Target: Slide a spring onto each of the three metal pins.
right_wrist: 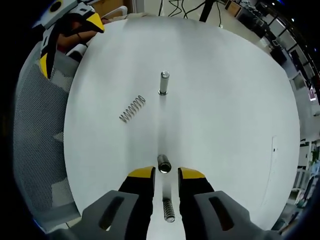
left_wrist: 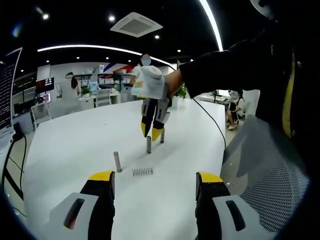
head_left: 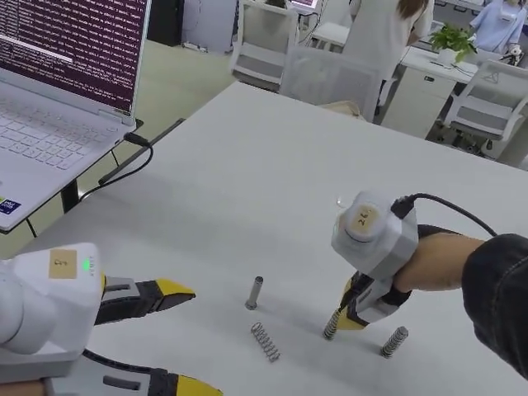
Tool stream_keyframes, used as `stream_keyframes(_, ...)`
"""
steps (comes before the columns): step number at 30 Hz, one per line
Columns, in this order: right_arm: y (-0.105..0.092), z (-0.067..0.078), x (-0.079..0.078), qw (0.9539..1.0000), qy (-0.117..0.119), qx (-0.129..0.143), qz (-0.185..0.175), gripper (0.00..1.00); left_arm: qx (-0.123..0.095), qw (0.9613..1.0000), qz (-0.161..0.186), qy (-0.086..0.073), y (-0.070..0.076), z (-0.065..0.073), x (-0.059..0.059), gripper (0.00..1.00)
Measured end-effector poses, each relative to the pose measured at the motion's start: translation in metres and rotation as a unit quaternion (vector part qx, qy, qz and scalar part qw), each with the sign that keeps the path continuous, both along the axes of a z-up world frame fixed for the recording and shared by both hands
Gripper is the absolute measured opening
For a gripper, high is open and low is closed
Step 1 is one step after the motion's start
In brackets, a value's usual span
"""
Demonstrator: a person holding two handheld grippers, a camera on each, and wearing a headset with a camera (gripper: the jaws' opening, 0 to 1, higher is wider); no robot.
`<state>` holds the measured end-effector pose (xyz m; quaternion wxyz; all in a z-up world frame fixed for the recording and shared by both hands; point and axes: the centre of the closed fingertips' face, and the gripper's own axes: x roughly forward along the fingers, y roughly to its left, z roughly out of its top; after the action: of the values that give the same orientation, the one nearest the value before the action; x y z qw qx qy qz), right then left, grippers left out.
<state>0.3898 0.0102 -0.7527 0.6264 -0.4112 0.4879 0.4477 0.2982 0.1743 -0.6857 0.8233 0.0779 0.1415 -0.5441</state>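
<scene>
Three pins stand on the white table (head_left: pixel 247 165). One bare metal pin (head_left: pixel 254 293) (left_wrist: pixel 117 161) (right_wrist: pixel 163 82) stands upright, with a loose spring (head_left: pixel 265 341) (left_wrist: pixel 142 172) (right_wrist: pixel 132 108) lying beside it. A second pin wears a spring (head_left: pixel 332 323) (left_wrist: pixel 148 144) (right_wrist: pixel 164 163). My right gripper (head_left: pixel 353 318) (right_wrist: pixel 166 173) hovers at its top, jaws narrowly apart and not touching it. A third sprung pin (head_left: pixel 394 341) (right_wrist: pixel 168 210) stands just behind. My left gripper (head_left: pixel 188 337) (left_wrist: pixel 155 180) is wide open and empty at the near left, short of the bare pin.
An open laptop (head_left: pixel 49 107) sits at the table's left edge with a black cable (head_left: pixel 132 165) trailing from it. Office chairs (head_left: pixel 322 74) and desks stand beyond the far edge, and a person (head_left: pixel 379 33) is there too.
</scene>
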Motion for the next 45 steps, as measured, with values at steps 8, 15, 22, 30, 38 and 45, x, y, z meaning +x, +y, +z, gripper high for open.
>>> stream_keyframes(8,-0.006,0.016,0.0,0.9991,-0.019,0.029,-0.025,0.16,0.002,1.0,-0.003,0.0,-0.001,0.0,-0.001,0.61)
stream_keyframes(15,-0.013,0.03,-0.005,0.9973,-0.037,0.049,-0.04,0.16,0.004,1.0,-0.007,-0.001,-0.003,0.001,0.0,0.61)
stream_keyframes(22,-0.012,0.041,-0.017,0.9955,-0.047,0.068,-0.046,0.16,0.004,0.9999,-0.012,-0.001,-0.006,0.001,0.0,0.6)
stream_keyframes(30,0.005,0.05,-0.041,0.9912,-0.045,0.112,-0.055,0.15,0.002,0.9999,-0.012,-0.002,-0.006,0.002,0.0,0.6)
stream_keyframes(38,0.028,0.04,-0.061,0.9901,-0.035,0.127,-0.048,0.15,0.002,0.9999,-0.013,-0.003,-0.005,0.003,0.001,0.6)
stream_keyframes(45,0.054,0.026,-0.063,0.9879,-0.028,0.144,-0.05,0.14,0.001,0.9999,-0.013,-0.003,-0.005,0.003,-0.001,0.6)
